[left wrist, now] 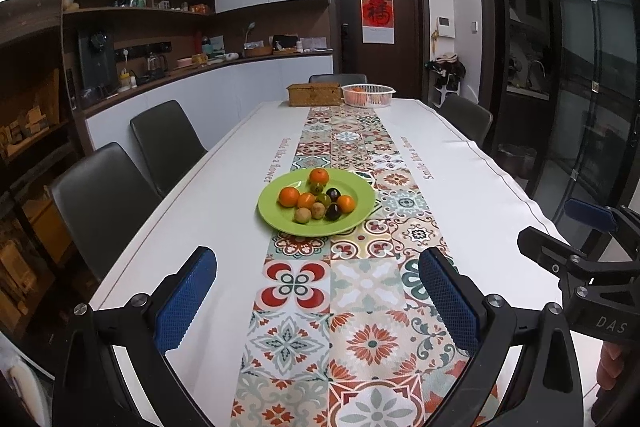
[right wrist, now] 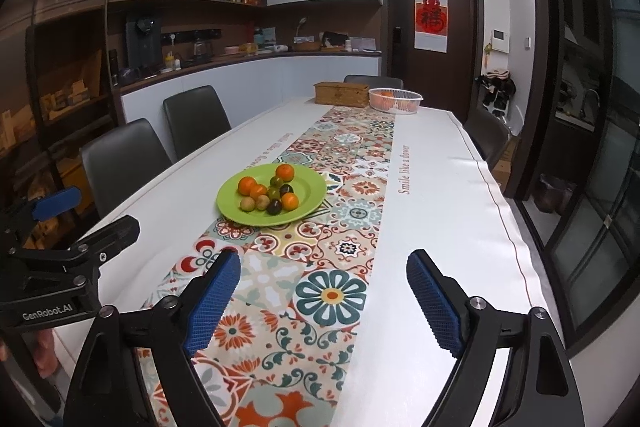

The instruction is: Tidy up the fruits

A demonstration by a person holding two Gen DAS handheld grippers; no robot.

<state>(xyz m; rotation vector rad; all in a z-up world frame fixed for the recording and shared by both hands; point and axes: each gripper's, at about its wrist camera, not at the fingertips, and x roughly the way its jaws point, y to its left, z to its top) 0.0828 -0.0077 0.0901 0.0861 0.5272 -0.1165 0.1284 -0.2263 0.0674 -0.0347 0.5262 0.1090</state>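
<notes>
Two hand-held grippers, the left hand-held gripper (left wrist: 318, 301) and the right hand-held gripper (right wrist: 324, 301), hover wide-jawed and empty above a bench (left wrist: 460, 187) (patterned runner down its middle), where fruits (left wrist: 316, 201) sit piled on a green plate (left wrist: 280, 217) well beyond them; a white basket (left wrist: 368, 94) stands at the far end.

A long white table (left wrist: 460, 187) carries a patterned tile-print runner (left wrist: 352, 291) down its middle, and at its far end, around 12 o'clock, sits a woven box (left wrist: 314, 95). 2 dark chairs (left wrist: 166, 143) stand along the table's edge at 9 to 10 o'clock, with a cluttered counter (left wrist: 224, 61) behind them. A dark door (left wrist: 378, 27) at 12 o'clock bears a red hanging (left wrist: 377, 11).
</notes>
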